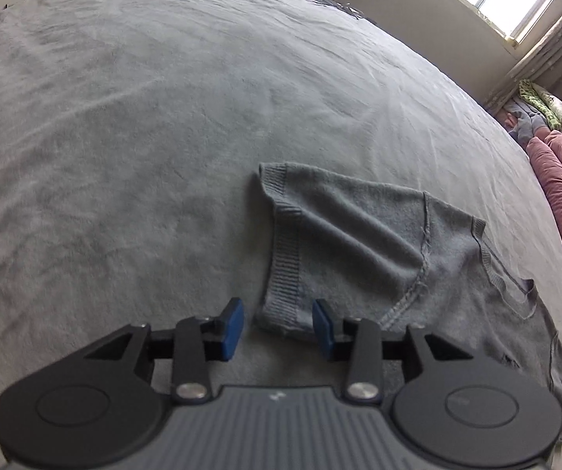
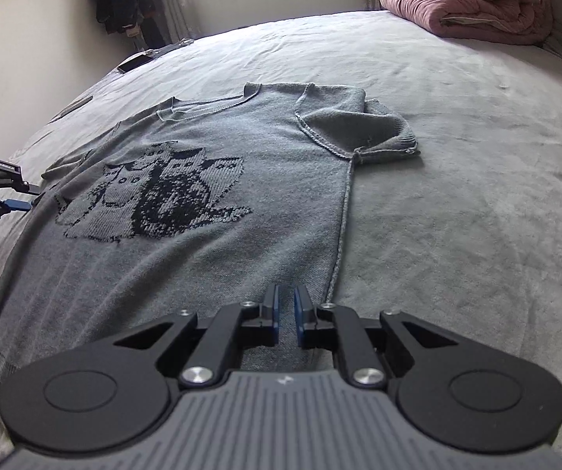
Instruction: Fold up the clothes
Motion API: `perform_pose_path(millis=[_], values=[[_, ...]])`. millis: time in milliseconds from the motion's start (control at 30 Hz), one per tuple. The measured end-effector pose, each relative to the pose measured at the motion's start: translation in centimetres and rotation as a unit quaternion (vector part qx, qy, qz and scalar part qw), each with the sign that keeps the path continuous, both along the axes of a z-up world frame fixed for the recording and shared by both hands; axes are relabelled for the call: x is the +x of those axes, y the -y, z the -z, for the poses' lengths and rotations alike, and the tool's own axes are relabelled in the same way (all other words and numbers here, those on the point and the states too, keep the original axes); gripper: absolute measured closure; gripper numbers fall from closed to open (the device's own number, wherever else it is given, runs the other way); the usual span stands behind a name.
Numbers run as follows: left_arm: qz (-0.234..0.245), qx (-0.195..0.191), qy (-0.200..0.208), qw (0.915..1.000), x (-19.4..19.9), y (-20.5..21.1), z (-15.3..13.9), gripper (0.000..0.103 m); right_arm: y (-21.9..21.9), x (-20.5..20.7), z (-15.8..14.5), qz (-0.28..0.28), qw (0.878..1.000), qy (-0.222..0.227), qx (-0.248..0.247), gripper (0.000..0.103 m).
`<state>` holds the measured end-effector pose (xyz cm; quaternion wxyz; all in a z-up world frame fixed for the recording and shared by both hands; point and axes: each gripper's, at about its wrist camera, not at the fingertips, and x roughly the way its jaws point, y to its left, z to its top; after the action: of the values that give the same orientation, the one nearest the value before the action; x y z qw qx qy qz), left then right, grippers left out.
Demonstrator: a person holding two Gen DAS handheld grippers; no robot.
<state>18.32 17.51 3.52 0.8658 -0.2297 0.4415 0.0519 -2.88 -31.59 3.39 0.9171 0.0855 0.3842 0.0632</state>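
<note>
Presently, one grey sweater (image 2: 202, 211) is found lying flat on the bed (image 2: 457, 203), front up, with its dark knitted motif (image 2: 155, 196) showing. Its two short sleeves are both seen. The one on the right-hand edge (image 2: 379, 129) is bunched and partly doubled over; the one by the left gripper (image 1: 320, 250) is spread out on the bed, cuff toward the gripper.

The left gripper (image 1: 278, 329) is held low at that cuff, fingers spread, the ribbed edge lying between them but not pinched. The right gripper (image 2: 287, 313) is held over the lower body of the sweater near the side seam; its fingers are nearly pressed together, a narrow gap remaining, and no cloth is seen clamped.

The step in hand is judged to be the taking-up of a sleeve and a side edge for an inward fold (though a smoothing pass would look much the same). The next move would call for the left fingers to be shut on the cuff, both layers caught, and for the right to secure the cloth at the seam.

Counted: one sweater, two grippers, one folded pink quilt (image 2: 469, 0) at the bed's far corner, one phone (image 2: 134, 63) near its edge.
</note>
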Motion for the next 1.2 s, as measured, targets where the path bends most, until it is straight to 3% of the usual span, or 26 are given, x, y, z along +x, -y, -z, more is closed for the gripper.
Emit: perform_pose_path(millis=[100, 167, 200, 467, 700, 867, 1200], values=[[0.002, 0.042, 0.010, 0.9990, 0.1, 1.7, 0.5, 0.065, 0.0, -0.2, -0.2, 0.001, 1.000, 0.005, -0.001, 0.090], [0.006, 0.067, 0.023, 0.9975, 0.2, 2.3, 0.7, 0.096, -0.1, -0.3, -0.3, 0.003, 1.000, 0.006, -0.001, 0.090], [0.004, 0.068, 0.029, 0.9973, 0.2, 2.2, 0.8, 0.098, -0.1, -0.4, -0.3, 0.005, 1.000, 0.006, -0.002, 0.090], [-0.029, 0.103, 0.080, 0.9911, 0.1, -0.1, -0.4, 0.099, -0.1, -0.7, -1.0, 0.002, 1.000, 0.022, 0.000, 0.090], [-0.019, 0.146, 0.075, 0.9862, 1.5, 0.8, 1.1, 0.098, 0.7, -0.5, -1.2, 0.019, 0.999, 0.023, 0.012, 0.090], [0.002, 0.134, 0.065, 0.9888, 0.4, 0.6, 0.6, 0.085, 2.1, -0.6, -1.4, 0.043, 0.998, 0.020, 0.034, 0.090], [0.031, 0.100, 0.044, 0.9935, -6.6, 1.1, -0.6, 0.085, 3.4, -0.2, 0.1, 0.071, 0.994, -0.043, 0.066, 0.089]])
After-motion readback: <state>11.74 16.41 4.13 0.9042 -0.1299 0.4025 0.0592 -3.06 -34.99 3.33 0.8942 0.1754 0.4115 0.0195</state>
